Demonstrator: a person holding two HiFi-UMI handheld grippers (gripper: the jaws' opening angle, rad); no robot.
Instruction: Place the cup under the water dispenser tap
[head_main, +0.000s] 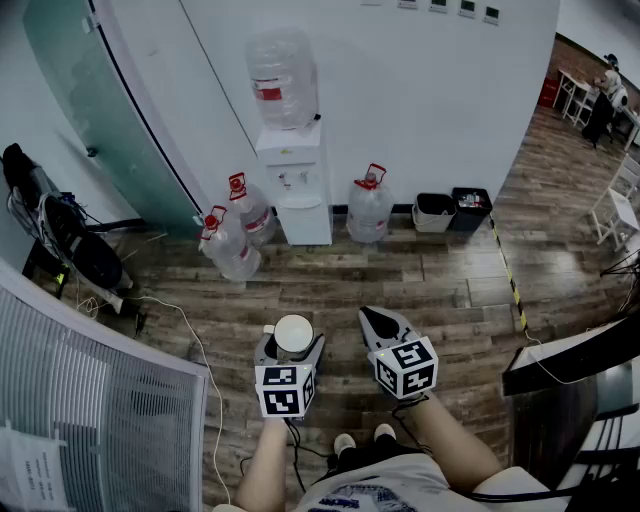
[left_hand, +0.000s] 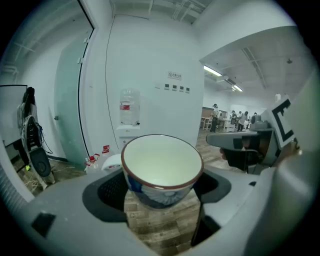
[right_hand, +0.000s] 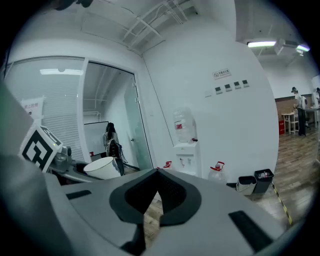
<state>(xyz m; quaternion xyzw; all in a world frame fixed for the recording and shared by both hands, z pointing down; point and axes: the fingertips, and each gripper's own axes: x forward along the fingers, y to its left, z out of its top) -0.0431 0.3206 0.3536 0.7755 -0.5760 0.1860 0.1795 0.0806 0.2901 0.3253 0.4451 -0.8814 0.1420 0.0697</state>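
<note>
Gripping the cup (left_hand: 162, 167), left gripper (head_main: 293, 338) faces the water dispenser (head_main: 296, 185).

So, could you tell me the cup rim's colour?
Reddish-brown on the cup, clearest in the left gripper view.

Left gripper (head_main: 291, 348): grey, white cube (head_main: 285, 390) of black square markers (a dark cable (head_main: 293, 440) trails behind).
Right gripper (head_main: 368, 316): we see the same.
Shoes (head_main: 344, 443): white.

A wood-plank floor (head_main: 420, 290) carried a white water dispenser (head_main: 297, 185) against the wall. Three water jugs (head_main: 369, 205) flanked it, two bins (head_main: 434, 211) stood rightward, and a white cable (head_main: 190, 335) trailed at the left.
</note>
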